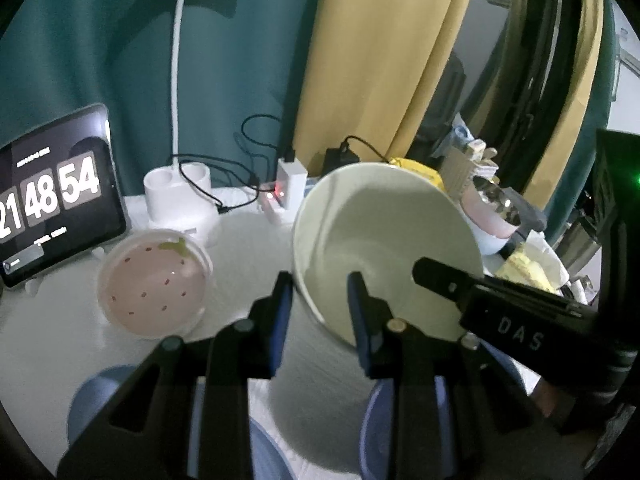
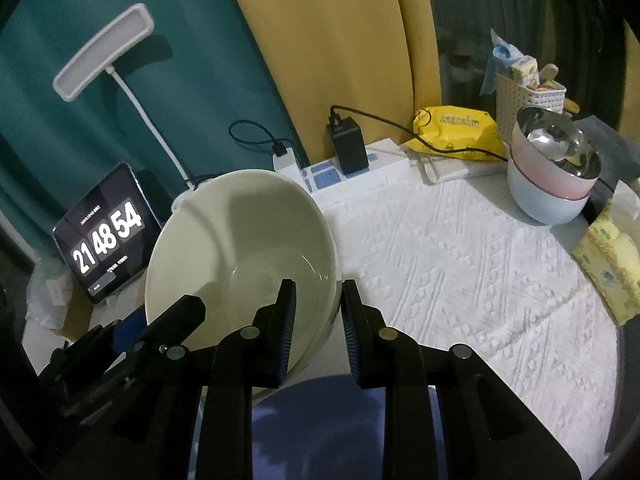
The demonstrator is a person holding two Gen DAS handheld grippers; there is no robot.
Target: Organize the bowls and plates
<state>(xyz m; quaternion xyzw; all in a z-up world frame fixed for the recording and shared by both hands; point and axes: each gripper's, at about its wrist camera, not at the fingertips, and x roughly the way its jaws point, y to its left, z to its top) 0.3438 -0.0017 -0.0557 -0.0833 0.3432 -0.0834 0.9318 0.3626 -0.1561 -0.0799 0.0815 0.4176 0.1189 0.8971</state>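
A large cream bowl (image 1: 384, 240) is held tilted above the table, one gripper on each side of its rim. My left gripper (image 1: 320, 308) straddles its left wall, one finger inside and one outside. My right gripper (image 2: 316, 312) straddles the opposite wall of the same bowl (image 2: 240, 240); its finger (image 1: 440, 276) shows in the left wrist view. A blue plate or bowl (image 2: 320, 420) lies right below. A pink strawberry-pattern bowl (image 1: 154, 280) sits on the table to the left. A stack of a steel, a pink and a pale blue bowl (image 2: 552, 176) stands at the far right.
A tablet clock (image 2: 106, 236) and a white desk lamp (image 1: 182, 196) stand at the back left. A power strip with chargers (image 2: 344, 164), a yellow packet (image 2: 456, 128), a white basket (image 2: 528, 100) and a tissue pack (image 2: 612, 272) line the back and right edge.
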